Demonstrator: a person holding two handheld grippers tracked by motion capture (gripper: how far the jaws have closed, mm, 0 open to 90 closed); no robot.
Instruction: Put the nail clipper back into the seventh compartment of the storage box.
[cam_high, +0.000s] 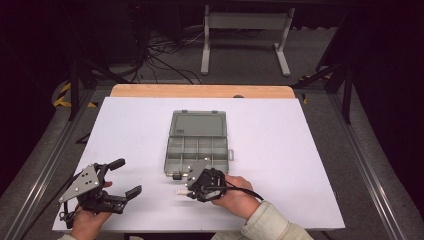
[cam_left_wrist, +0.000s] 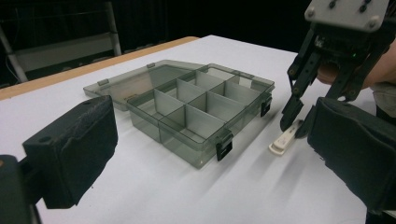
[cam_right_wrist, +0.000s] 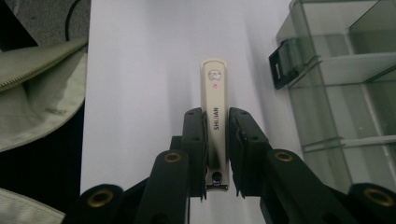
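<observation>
A cream nail clipper (cam_right_wrist: 214, 88) lies flat on the white table (cam_high: 280, 150), just in front of an open smoky-grey compartment box (cam_high: 172, 150). My right gripper (cam_right_wrist: 215, 114) points down over the clipper, with both pads pressed on its long sides near the rear end. In the left gripper view the same clipper (cam_left_wrist: 284, 140) rests on the table under the right gripper's tips (cam_left_wrist: 295, 125). My left gripper (cam_high: 126, 177) is held at the table's front left, open, with nothing between its pads (cam_left_wrist: 74, 149).
The box (cam_left_wrist: 201, 112) has its lid folded back flat and several bare compartments; black latches stick out at its front. A pale sleeve (cam_right_wrist: 42, 88) lies beside the right gripper. A wooden strip (cam_high: 200, 91) edges the far side; cables and a white stand sit beyond.
</observation>
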